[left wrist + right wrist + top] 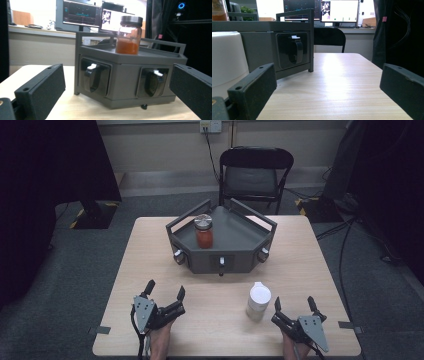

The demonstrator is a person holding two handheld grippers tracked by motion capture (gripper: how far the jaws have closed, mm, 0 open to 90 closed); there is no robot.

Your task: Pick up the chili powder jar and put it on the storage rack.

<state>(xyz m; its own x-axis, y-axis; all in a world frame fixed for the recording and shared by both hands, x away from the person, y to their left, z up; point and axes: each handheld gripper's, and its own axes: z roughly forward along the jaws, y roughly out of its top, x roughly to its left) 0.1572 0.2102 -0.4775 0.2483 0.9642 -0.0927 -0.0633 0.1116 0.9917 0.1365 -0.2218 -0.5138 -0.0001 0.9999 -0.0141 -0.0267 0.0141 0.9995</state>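
Nothing started: both my claws, left claw (164, 290) and right claw (294, 303), gape empty at the counter's (150, 245) near edge, white jar (259, 301) just beside the right, red jar (203, 231) on the tray (240, 227).

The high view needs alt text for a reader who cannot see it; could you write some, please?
Two open grippers, left and right, rest at the near edge of a wooden table. A white-lidded jar stands beside the right one; a red-filled jar sits on a grey tray.
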